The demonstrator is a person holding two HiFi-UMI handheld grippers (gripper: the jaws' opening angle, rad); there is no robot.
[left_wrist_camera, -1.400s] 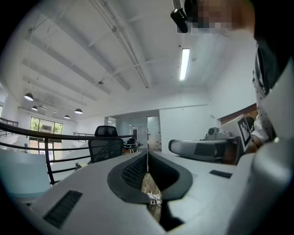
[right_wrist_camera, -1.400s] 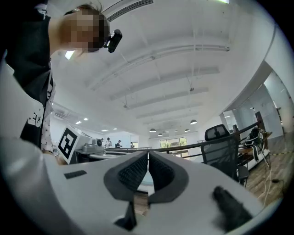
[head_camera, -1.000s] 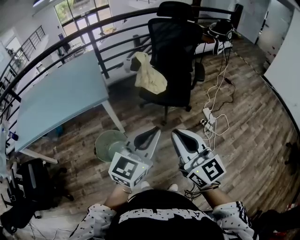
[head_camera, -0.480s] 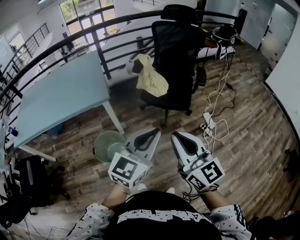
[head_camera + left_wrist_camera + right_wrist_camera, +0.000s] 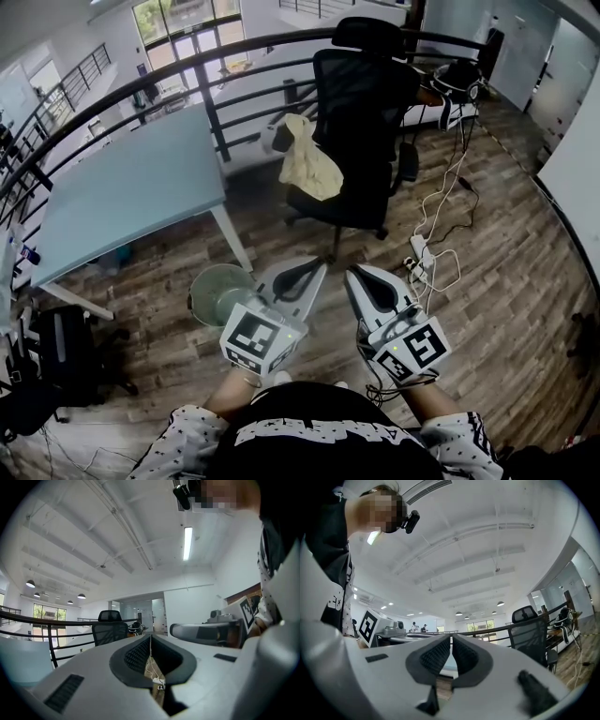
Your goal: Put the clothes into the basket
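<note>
On mesh chair [image 5: 364,98], crumpled yellow cloth [image 5: 310,167]

No text, brand, number or sign can be read in any view. The black shirt [image 5: 309,441] carries a band of white lettering, but it is foreshortened and cut off and so not legible. The left marker cube [image 5: 261,339] on the left gripper [image 5: 317,267] and the right marker cube [image 5: 412,349] on the right gripper [image 5: 356,275] show square black-and-white coded patterns only, with no letters or digits.
</note>
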